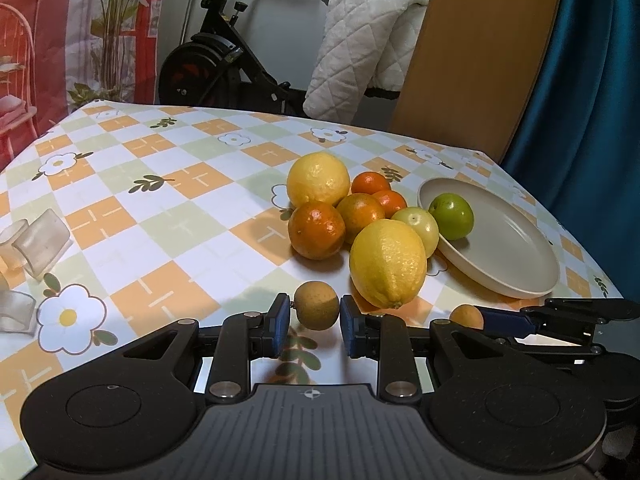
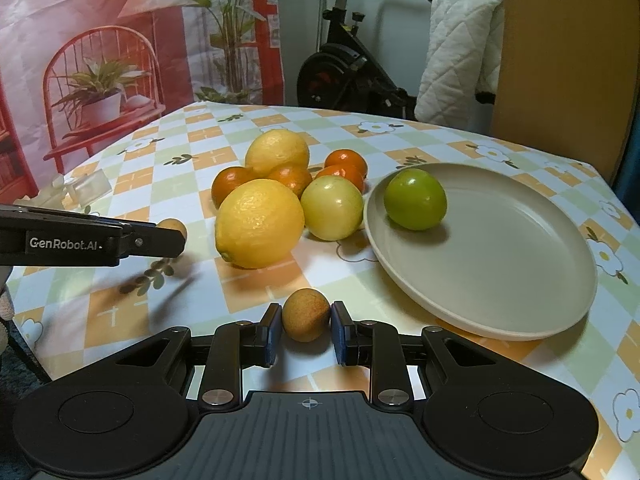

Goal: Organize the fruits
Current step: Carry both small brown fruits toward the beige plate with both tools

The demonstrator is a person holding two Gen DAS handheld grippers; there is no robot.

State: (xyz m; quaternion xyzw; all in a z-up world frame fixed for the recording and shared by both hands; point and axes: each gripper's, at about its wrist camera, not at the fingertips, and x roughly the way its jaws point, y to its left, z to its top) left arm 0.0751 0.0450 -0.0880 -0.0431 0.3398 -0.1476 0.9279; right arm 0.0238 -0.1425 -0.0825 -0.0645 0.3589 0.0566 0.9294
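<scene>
My left gripper (image 1: 315, 318) is shut on a small tan round fruit (image 1: 316, 305), held just above the tablecloth. My right gripper (image 2: 305, 325) is shut on a second small tan fruit (image 2: 305, 319); it also shows in the left wrist view (image 1: 466, 316). A beige plate (image 2: 500, 264) holds one green fruit (image 2: 415, 199). Left of the plate lie two lemons (image 2: 259, 223) (image 2: 277, 151), a pale yellow-green fruit (image 2: 332, 207) and several oranges (image 2: 231, 184). The left gripper appears in the right wrist view (image 2: 176, 232) at the left.
The table has a checked flower cloth; its right edge (image 1: 580, 248) runs close behind the plate. Clear plastic clips (image 1: 36, 244) lie at the left. An exercise bike (image 1: 224, 60), a white quilt and a wooden board stand behind the table.
</scene>
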